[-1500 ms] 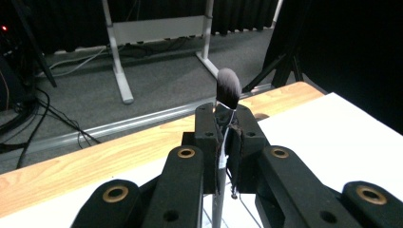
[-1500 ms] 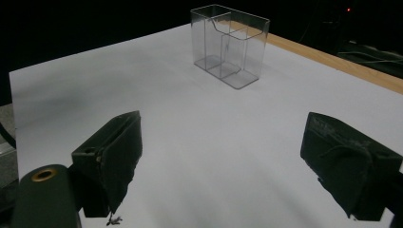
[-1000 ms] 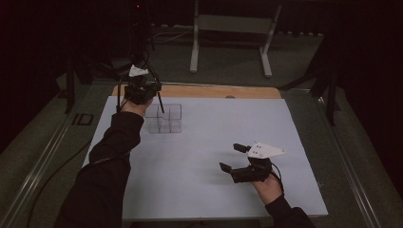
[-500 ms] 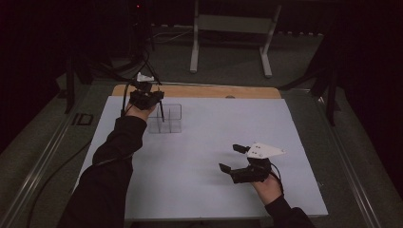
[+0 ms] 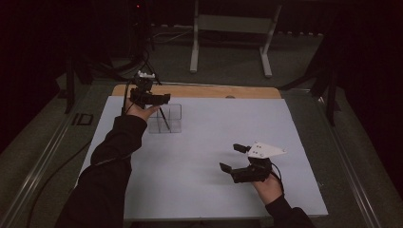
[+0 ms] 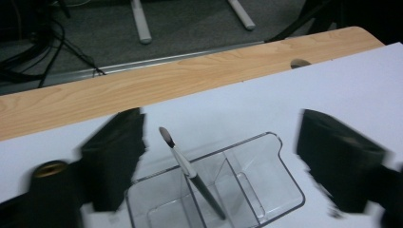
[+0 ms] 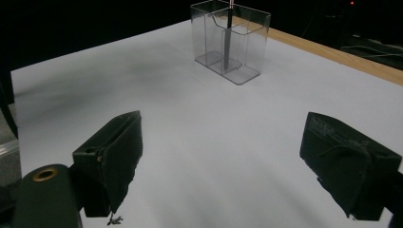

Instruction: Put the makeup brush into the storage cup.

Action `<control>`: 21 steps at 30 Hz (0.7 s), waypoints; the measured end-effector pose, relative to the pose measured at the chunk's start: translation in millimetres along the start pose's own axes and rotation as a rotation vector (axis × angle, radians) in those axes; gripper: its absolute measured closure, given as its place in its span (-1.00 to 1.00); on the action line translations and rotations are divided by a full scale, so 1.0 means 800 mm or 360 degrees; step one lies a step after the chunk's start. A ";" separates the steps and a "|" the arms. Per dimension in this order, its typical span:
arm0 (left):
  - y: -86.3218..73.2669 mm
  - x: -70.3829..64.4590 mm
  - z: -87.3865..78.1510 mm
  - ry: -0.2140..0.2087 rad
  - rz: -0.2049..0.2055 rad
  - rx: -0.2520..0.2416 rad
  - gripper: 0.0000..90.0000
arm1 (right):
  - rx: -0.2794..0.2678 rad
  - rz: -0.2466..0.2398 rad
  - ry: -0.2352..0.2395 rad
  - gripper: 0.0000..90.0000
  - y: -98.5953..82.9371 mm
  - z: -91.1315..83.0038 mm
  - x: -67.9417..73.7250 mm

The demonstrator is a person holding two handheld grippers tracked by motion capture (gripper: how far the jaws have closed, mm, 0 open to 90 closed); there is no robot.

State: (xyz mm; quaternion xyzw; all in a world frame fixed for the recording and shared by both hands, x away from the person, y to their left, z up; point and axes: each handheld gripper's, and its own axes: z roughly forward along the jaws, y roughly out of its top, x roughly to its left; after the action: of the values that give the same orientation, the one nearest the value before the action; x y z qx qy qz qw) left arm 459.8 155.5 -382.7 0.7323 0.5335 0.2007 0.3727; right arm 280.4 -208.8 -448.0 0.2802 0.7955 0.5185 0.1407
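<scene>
A clear plastic organizer [image 5: 172,124] with several compartments stands at the back left of the white table. A slim dark pen with a pale tip [image 5: 164,119] leans inside it. My left gripper [image 5: 154,100] hovers just above and behind the organizer. In the left gripper view its jaws stand wide open on either side of the pen [image 6: 190,171] and the organizer [image 6: 256,190], touching neither. My right gripper [image 5: 234,157] rests low over the table at the front right, open and empty. Its own view shows the organizer [image 7: 247,52] far ahead with the pen [image 7: 228,45] in it.
A white sheet [image 5: 214,137] covers the table, with a bare wooden strip [image 5: 204,91] along the far edge. Beyond stand a metal frame [image 5: 228,28] and cables on the dark floor. A small dark item [image 5: 86,118] lies off the table's left edge.
My left gripper has tipped over and shifted slightly nearer and lower above the organizer. The pen stays standing in the organizer. The right gripper has not moved.
</scene>
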 end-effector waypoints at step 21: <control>-0.026 0.005 -0.051 -0.0255 0.0063 -0.0038 -0.99 | -0.0010 0.0011 -0.0026 -0.68 -0.002 -0.001 -0.004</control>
State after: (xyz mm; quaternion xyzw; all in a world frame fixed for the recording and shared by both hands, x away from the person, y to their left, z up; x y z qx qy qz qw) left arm 419.5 175.9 -372.6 0.7519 0.4849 0.1552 0.4189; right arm 281.9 -211.4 -449.4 0.2868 0.7918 0.5190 0.1463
